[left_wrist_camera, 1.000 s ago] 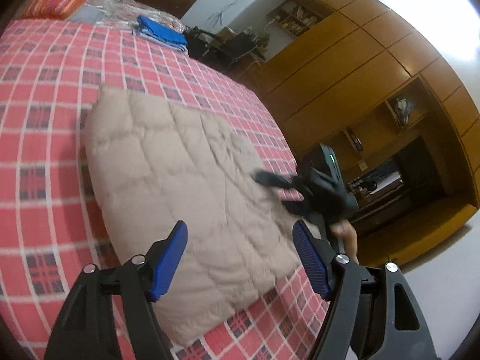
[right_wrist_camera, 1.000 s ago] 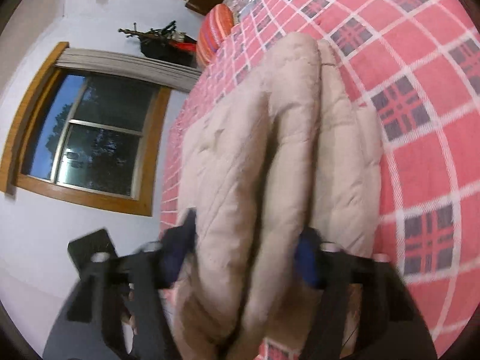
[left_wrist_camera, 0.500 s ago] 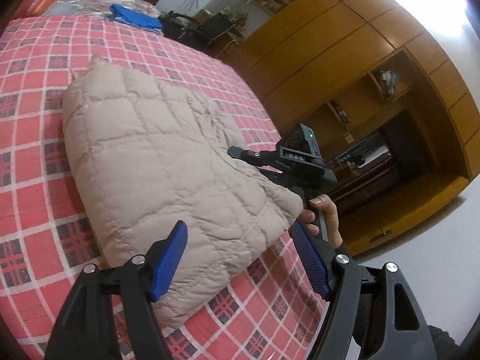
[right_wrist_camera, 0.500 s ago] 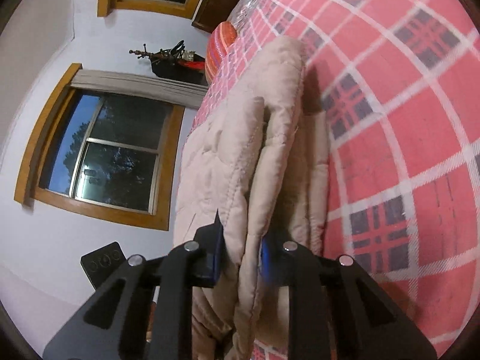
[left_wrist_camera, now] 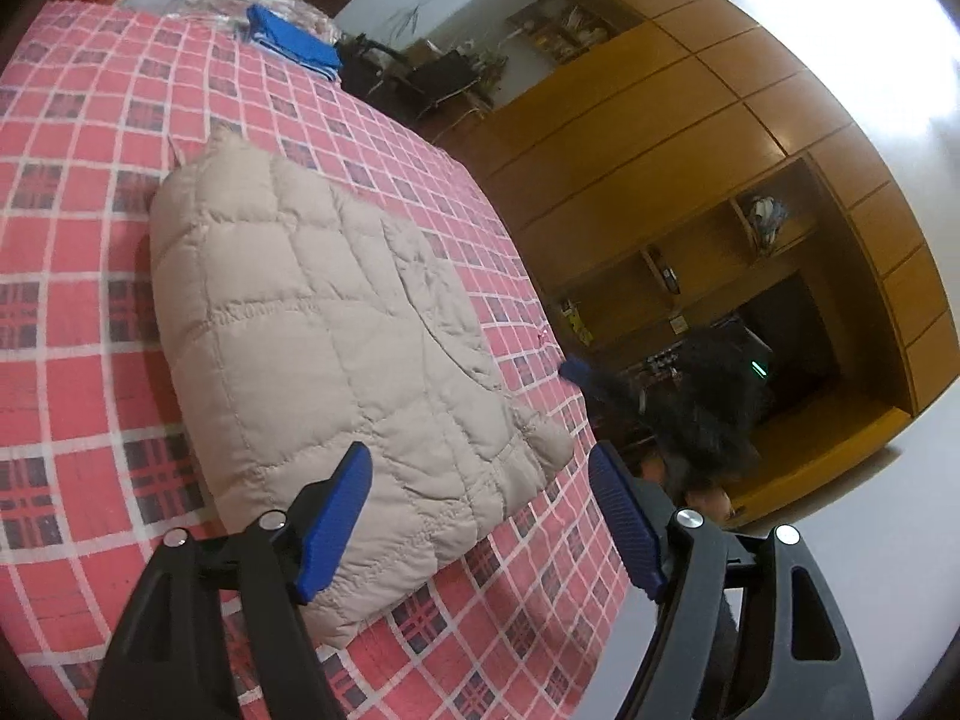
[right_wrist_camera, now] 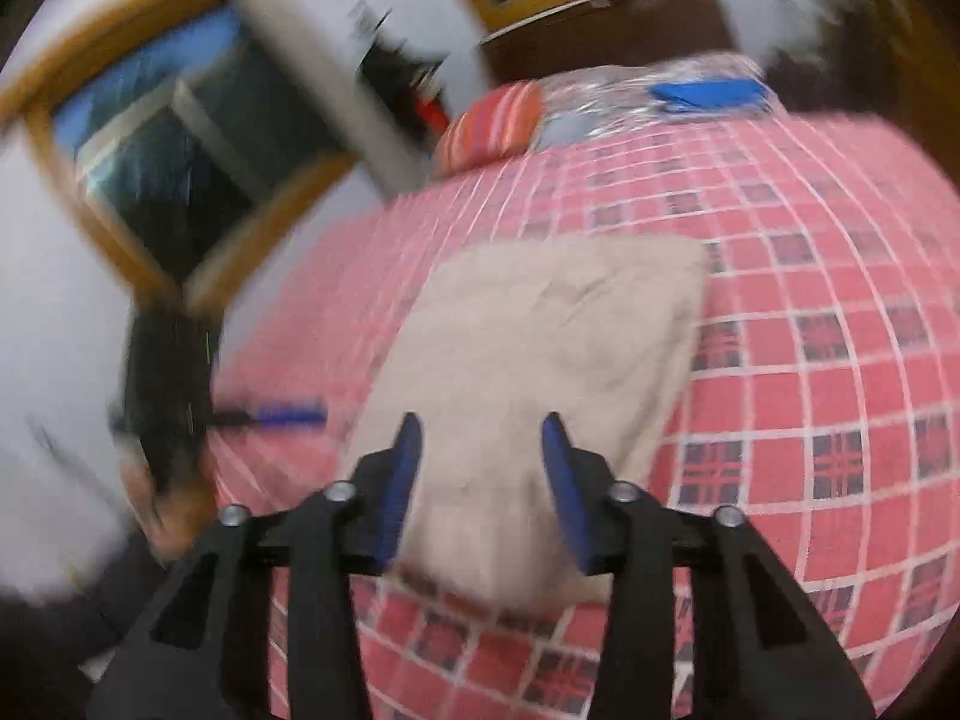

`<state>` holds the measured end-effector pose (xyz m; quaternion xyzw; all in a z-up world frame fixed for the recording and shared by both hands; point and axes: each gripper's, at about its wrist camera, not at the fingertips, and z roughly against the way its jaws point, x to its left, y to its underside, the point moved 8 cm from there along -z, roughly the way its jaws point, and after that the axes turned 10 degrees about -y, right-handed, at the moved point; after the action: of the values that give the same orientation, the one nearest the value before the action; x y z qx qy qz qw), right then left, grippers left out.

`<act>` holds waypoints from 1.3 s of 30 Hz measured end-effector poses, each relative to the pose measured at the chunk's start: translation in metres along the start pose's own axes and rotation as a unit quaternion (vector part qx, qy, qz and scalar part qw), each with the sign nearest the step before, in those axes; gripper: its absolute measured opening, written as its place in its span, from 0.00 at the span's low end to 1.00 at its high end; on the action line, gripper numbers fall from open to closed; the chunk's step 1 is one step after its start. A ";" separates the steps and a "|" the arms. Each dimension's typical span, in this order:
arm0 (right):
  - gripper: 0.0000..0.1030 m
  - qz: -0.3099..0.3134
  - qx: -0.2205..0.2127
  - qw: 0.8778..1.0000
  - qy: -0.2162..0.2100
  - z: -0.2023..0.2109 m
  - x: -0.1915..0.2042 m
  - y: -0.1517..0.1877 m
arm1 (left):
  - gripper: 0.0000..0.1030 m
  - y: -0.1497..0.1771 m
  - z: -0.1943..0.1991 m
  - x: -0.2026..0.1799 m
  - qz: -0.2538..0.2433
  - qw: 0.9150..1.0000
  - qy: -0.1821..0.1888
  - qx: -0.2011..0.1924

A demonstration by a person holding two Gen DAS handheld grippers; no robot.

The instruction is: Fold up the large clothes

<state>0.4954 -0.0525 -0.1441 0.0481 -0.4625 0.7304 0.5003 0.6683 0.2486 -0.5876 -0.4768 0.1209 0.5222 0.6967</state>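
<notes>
Both tools are off the cloth now. Left tool (left_wrist_camera: pixel 480 516) hangs at the bottom of its frame, blue pads spread wide, nothing between them, framing the near corner of the beige quilted jacket (left_wrist_camera: pixel 336 348). That jacket lies folded into a puffy block on the red checked bed (left_wrist_camera: pixel 78 396), filling the middle left of the frame, its near edge close to the bed's edge. To my eye the fold is done and the tool is held back and wide so it does not drag the bundle.

Moving right in that frame, the right tool (left_wrist_camera: pixel 579 372) pokes in as a dark blurred shape at centre right, a hand (left_wrist_camera: pixel 708 495) just visible beneath it, clear of the jacket's right corner.

Over to the right wrist view, heavily smeared by motion: the right tool sits bottom centre, jaws moderately parted and holding nothing, with the jacket beyond its tips in mid-frame. A folded blue garment (right_wrist_camera: pixel 711 93) and a striped cushion (right_wrist_camera: pixel 489 123) rest at the bed's far end, upper centre.
</notes>
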 end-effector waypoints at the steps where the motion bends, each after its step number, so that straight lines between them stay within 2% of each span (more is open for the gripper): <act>1: 0.30 0.011 0.021 1.000 0.011 -0.010 0.002 0.010 | 0.73 0.002 -0.005 -0.001 -0.003 1.000 -0.006 0.005; 2: 0.27 0.017 0.036 0.999 0.026 -0.018 -0.001 0.018 | 0.73 0.004 -0.014 -0.001 -0.011 1.000 -0.021 0.014; 4: 0.11 0.026 0.061 0.995 0.068 -0.029 -0.021 0.038 | 0.73 0.008 -0.027 0.000 -0.015 0.999 -0.036 0.027; 6: 0.00 0.015 0.066 0.994 0.088 -0.030 -0.041 0.054 | 0.73 0.014 -0.041 0.000 -0.012 0.998 -0.034 0.044; 9: 0.00 -0.021 0.051 0.995 0.084 -0.029 -0.067 0.071 | 0.73 0.022 -0.062 0.006 -0.011 0.998 -0.034 0.053; 13: 0.00 -0.070 0.022 0.996 0.047 -0.031 -0.084 0.079 | 0.73 0.022 -0.071 0.012 0.004 0.998 -0.034 0.052; 15: 0.00 -0.071 0.023 0.996 0.045 -0.022 -0.075 0.083 | 0.73 0.020 -0.063 0.008 0.004 0.998 -0.040 0.050; 17: 0.00 -0.069 0.009 0.997 0.038 -0.008 -0.065 0.067 | 0.73 0.018 -0.046 -0.004 -0.020 0.998 -0.048 0.032; 19: 0.06 -0.062 -0.014 0.998 0.031 0.011 -0.054 0.054 | 0.73 0.023 -0.038 -0.020 -0.037 0.998 -0.030 0.029; 21: 0.06 -0.053 -0.026 0.998 0.022 0.018 -0.043 0.044 | 0.74 0.033 -0.042 -0.032 -0.051 0.998 -0.018 0.038; 24: 0.06 -0.055 -0.008 0.998 0.015 0.004 -0.043 0.037 | 0.74 0.050 -0.066 -0.038 -0.068 0.995 -0.030 0.063; 27: 0.00 -0.062 0.023 0.997 0.036 -0.020 -0.061 0.050 | 0.73 0.057 -0.086 -0.027 -0.060 0.994 -0.043 0.075; 29: 0.00 -0.076 0.035 0.996 0.039 -0.030 -0.075 0.060 | 0.73 0.061 -0.096 -0.023 -0.061 0.994 -0.048 0.081; 31: 0.00 -0.079 0.039 0.995 0.036 -0.028 -0.071 0.059 | 0.74 0.065 -0.099 -0.025 -0.079 0.992 -0.061 0.080; 33: 0.01 -0.082 0.027 0.996 0.022 -0.015 -0.064 0.042 | 0.74 0.066 -0.099 -0.026 -0.086 0.991 -0.061 0.079; 34: 0.06 -0.083 0.003 0.996 0.020 -0.002 -0.062 0.023 | 0.74 0.066 -0.097 -0.026 -0.084 0.992 -0.056 0.078; 36: 0.06 -0.085 -0.018 0.996 0.021 0.006 -0.066 0.001 | 0.74 0.065 -0.094 -0.025 -0.079 0.993 -0.051 0.072; 39: 0.06 -0.109 -0.019 0.994 0.007 -0.010 -0.082 -0.028 | 0.74 0.067 -0.086 -0.022 -0.085 0.993 -0.060 0.059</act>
<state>0.5616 -0.0990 -0.1757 0.0837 -0.4648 0.6632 0.5807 0.6308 0.1677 -0.6536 -0.4109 0.0687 0.4805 0.7718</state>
